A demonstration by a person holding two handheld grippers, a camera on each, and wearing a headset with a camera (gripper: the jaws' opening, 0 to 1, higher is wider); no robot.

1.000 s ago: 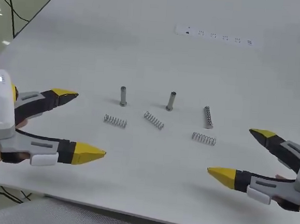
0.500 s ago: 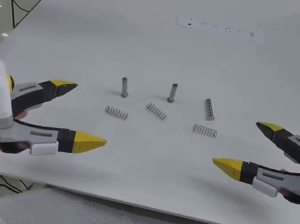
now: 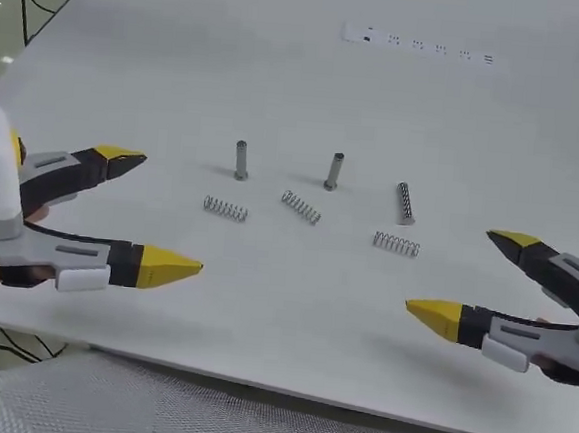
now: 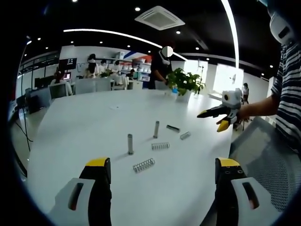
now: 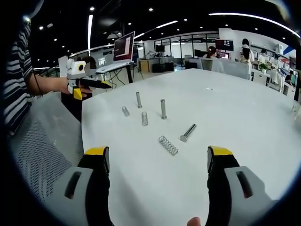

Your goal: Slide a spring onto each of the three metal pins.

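My left gripper (image 3: 167, 211) and right gripper (image 3: 453, 272) gape empty; I'd nip the light, squashy spring (image 3: 300, 206) at frame centre softly, mid-coil.

Bright, even overhead light throughout, no hard shadows. Head view: pale grey-white matte tabletop (image 3: 398, 115) is lit flat w/ a mild sheen toward the far end; the grey metal pins (image 3: 242, 160) throw only small, soft shadows. Centre is sharp, near edge slightly soft. Gripper views: heavy fisheye bend, so the long white ceiling light strips (image 4: 229, 28) curve; small round recessed ceiling spot lamps (image 4: 137, 9) blow out to white dots against a dark ceiling. Tabletop reads near white; bkgd is small & soft.
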